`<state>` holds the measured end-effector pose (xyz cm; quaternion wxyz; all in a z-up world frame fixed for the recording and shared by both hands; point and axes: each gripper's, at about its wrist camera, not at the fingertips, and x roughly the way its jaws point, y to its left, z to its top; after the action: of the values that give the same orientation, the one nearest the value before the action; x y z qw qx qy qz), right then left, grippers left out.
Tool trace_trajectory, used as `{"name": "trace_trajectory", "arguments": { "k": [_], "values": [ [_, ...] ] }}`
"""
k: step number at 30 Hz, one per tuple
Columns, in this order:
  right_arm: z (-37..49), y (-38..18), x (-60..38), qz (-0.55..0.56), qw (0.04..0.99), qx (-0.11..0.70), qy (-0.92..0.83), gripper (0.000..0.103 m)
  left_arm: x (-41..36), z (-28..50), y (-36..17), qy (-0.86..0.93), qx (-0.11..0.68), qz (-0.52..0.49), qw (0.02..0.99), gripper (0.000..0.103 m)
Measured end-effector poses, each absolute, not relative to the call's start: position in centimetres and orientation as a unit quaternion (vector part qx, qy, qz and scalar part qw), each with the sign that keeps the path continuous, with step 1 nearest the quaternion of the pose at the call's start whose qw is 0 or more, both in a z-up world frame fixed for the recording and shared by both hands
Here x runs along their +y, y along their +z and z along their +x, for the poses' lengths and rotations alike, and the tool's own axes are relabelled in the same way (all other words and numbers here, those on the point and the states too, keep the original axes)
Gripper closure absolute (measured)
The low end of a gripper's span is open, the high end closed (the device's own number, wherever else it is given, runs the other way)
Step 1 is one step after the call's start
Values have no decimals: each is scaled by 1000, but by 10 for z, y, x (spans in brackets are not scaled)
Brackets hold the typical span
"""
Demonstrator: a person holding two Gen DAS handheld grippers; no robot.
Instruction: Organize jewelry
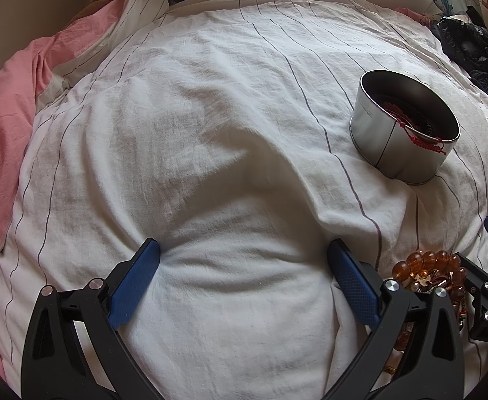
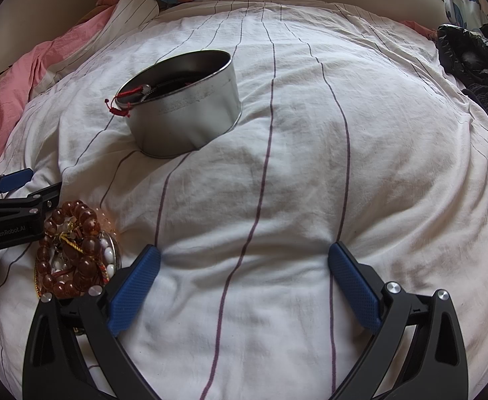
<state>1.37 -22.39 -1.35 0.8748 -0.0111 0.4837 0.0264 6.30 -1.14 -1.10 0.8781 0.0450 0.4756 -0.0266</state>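
Currently both of your grippers rest low over the bed, on a white duvet (image 1: pixel 230 126) with thin dark stripes. Left gripper (image 1: pixel 244 250): fingers (image 1: pixel 137 283) spread wide apart, nothing between them, tips pressing into the fabric. Right gripper (image 2: pixel 244 253): same condition, blue fingers (image 2: pixel 354 286) splayed and empty, tips dimpling the duvet. The jewelry still outside sits between the two tools: a heap of amber bead bracelets (image 2: pixel 77 253) mixed with white beads and a yellow cord, lying on the duvet just beside the right gripper's left finger and close under the left gripper's body; in the left wrist view the same heap (image 1: pixel 430 270) shows at the lower right, partly hidden by the finger linkage. Further up the bed stands a round silver tin (image 2: pixel 183 113), lid off, sunk a little into the duvet and tilted. Inside it you can see dark items, too shadowed to identify. A red cord bracelet (image 1: pixel 424 136) hangs over the tin's rim, its knotted ends outside the wall. Pink bedding (image 1: pixel 13 106) lies along the left edge; dark clothing (image 2: pixel 470 56) is piled at the far right.
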Motion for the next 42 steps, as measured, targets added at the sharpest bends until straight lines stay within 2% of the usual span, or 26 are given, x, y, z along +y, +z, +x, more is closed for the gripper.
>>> {"name": "trace_trajectory", "arguments": {
  "k": [33, 38, 42],
  "values": [
    [17, -14, -221, -9, 874, 485, 27, 7, -15, 66, -12, -22, 479, 55, 876, 6],
    [20, -12, -228, 12, 871, 490, 41, 7, -19, 71, -9, -5, 492, 55, 869, 6],
    [18, 1, -235, 65, 865, 494, 62, 7, -14, 73, 4, -8, 520, 7, 854, 6]
  ]
}}
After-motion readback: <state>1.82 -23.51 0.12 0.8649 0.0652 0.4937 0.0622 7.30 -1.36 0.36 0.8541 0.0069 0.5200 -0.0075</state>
